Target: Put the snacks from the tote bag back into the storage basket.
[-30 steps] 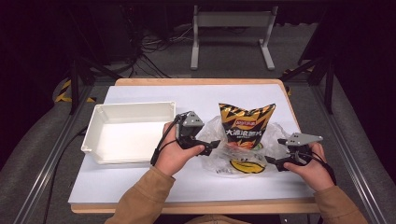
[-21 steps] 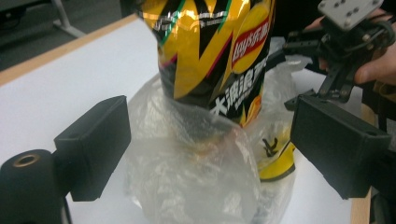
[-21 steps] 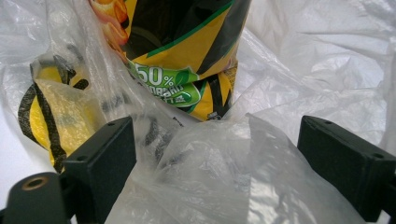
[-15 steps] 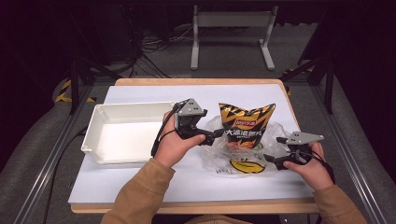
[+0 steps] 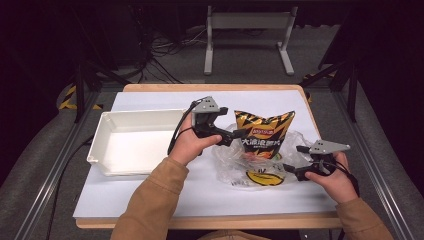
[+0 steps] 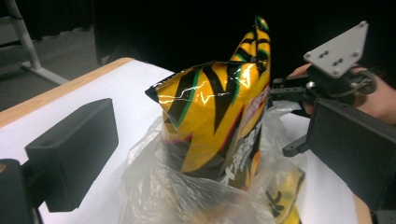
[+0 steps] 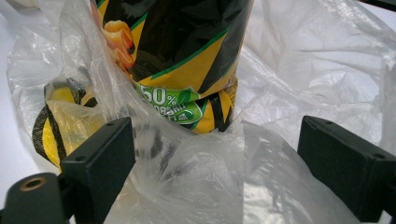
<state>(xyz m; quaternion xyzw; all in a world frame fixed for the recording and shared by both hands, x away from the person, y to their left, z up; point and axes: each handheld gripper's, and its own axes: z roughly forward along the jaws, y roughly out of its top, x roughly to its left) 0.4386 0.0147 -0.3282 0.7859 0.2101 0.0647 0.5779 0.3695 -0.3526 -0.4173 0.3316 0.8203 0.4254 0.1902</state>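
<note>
Having just been opening, the left tool (image 5: pixel 235 136) gapes beside the chip bag (image 5: pixel 264 142) (right tool (image 5: pixel 291 170) open around the plastic bag (image 7: pixel 196 186)).

The crisp bag (image 6: pixel 219 112) is glossy foil-like plastic in yellow and black, catching bright glints, and stands in a thin, clear, crinkled plastic bag (image 7: pixel 285 107). At nine o'clock from it the white tray (image 5: pixel 131 142) looks like smooth, faintly shiny plastic. The surface (image 5: pixel 165 197) is matt white with a wooden edge, and the left claw (image 6: pixel 215 154) has matt black plastic blocks.
</note>
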